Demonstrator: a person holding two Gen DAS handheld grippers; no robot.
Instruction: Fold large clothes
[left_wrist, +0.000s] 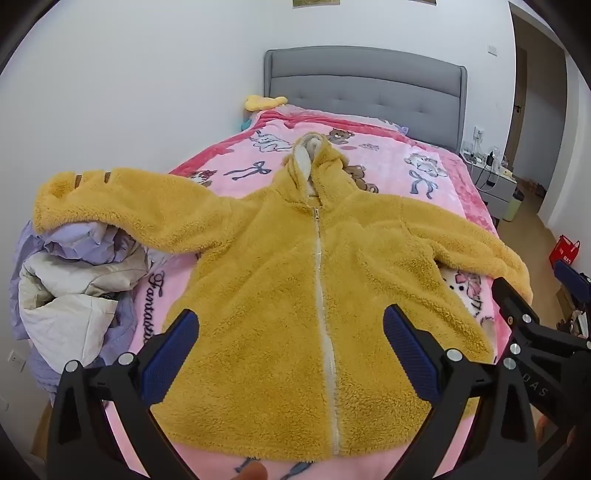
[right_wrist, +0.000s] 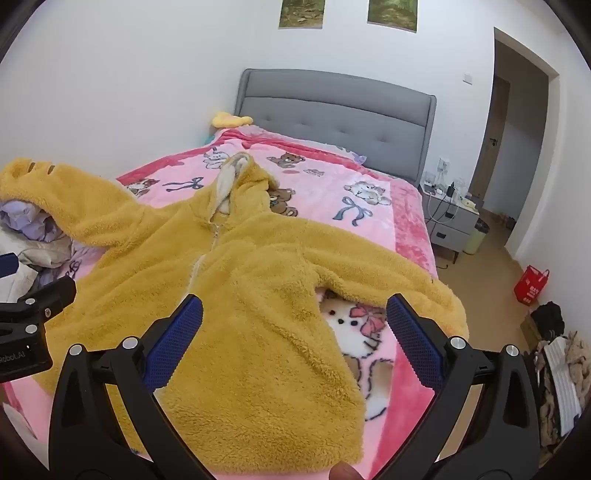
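We judge the folding has not begun: the jacket lies spread, front up and zipped, across the foot end of the bed, its hem at the near edge. Both claws hover over that hem with nothing between their pads: our left gripper stands wide open astride the zip, our right gripper equally wide over the jacket's right side, neither touching fleece. Next we need to bring in a sleeve; the right sleeve reaches the bed's right edge, the left sleeve is draped over a clothes pile at the left edge. Farther off, the hood points toward the headboard.
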